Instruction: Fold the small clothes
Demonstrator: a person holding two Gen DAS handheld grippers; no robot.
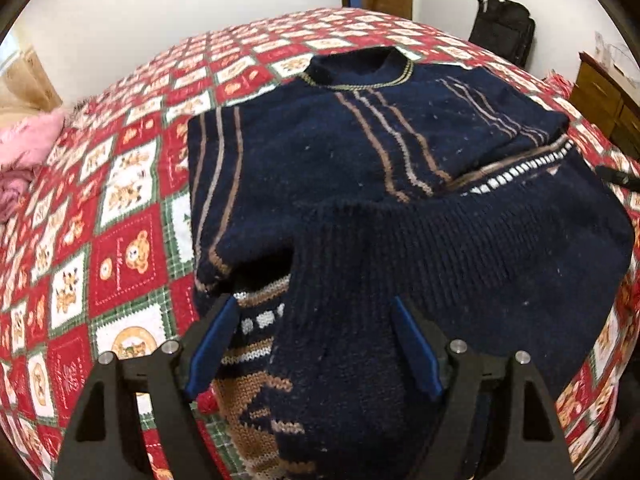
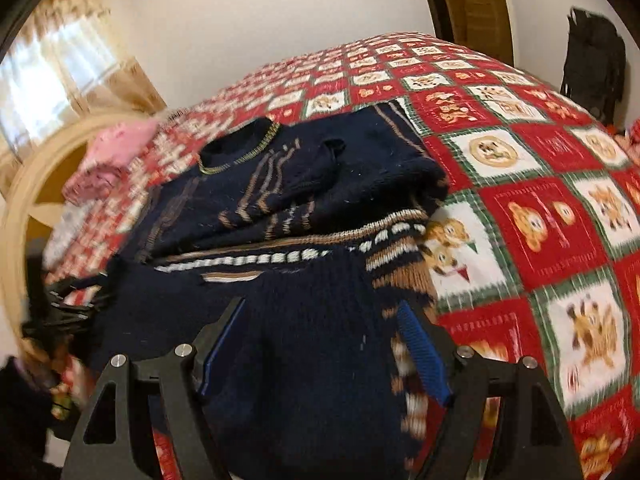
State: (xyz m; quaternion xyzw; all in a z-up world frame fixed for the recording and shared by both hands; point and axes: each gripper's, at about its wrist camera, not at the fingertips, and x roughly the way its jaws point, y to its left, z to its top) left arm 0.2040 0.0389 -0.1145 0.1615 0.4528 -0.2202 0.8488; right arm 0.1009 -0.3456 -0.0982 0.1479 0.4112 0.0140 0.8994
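Bedspread (image 1: 128,264): sweater (image 1: 400,152) hem between spread fingers (image 1: 212,340).

The left gripper (image 1: 314,344) has two matte black angular arms with triangular cut-outs, and each arm carries two round silver screws (image 1: 458,346) near the top. Its fingers (image 1: 210,344) are lined with flat blue pads, one at about 10 o'clock and one at 2 o'clock from the frame's bottom centre. The right gripper (image 2: 322,350) is built alike, black with silver screws, and its blue pads (image 2: 424,354) show a fine ribbed texture.
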